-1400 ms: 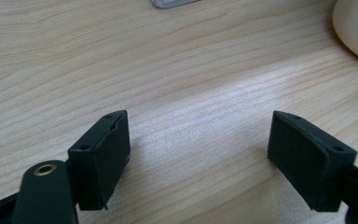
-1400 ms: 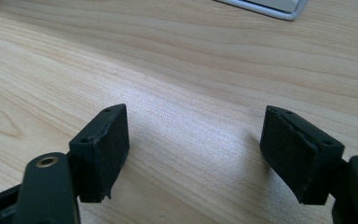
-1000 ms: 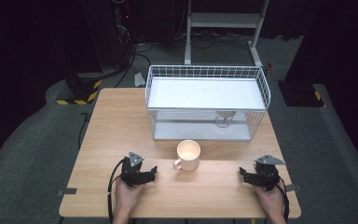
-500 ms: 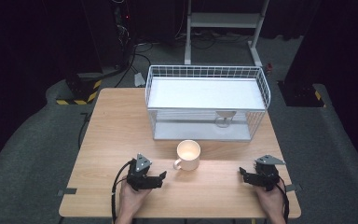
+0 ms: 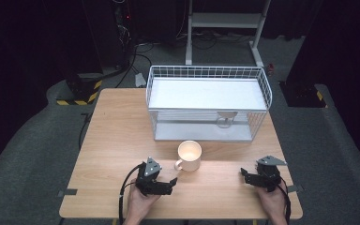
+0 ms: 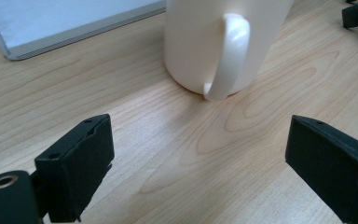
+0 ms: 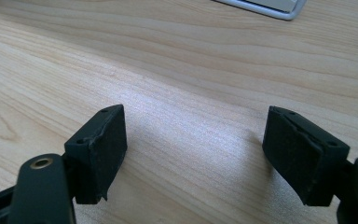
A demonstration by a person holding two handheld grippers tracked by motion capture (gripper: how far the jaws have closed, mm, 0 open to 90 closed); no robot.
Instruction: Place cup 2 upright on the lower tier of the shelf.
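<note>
Mug: a cream mug (image 5: 190, 155) is seen upright on the wooden table (image 5: 117, 140), just in front of the wire basket (image 5: 208, 101), near the middle of the table; its handle (image 6: 228, 56) is turned toward the left gripper.
Left gripper: the left gripper (image 5: 171, 183) is held low over the table, near the mug and apart from it; its jaws are spread wide and have just been opening, with bare wood alone between them.
Left gripper view: the mug (image 6: 214, 42) is seen straight ahead of the two black pads (image 6: 77, 172), with open table between pads and handle.
Right gripper: the right gripper (image 5: 244, 175) is held near the table's right front corner, well apart from the mug; its jaws stand apart with nothing between them.
Right gripper view: plain wood grain is shown between the pads (image 7: 100, 149).
Surroundings: a white tray is seen inside the basket, and a small wire hook (image 5: 226, 119) hangs on the basket's front wall.
In the way: nothing is seen lying between the left gripper and the mug handle; the basket stands close behind the mug.
Beyond the table: a white metal stand (image 5: 225, 21), cables and a yellow-and-black striped block (image 5: 77, 98) are seen on the dark floor.
</note>
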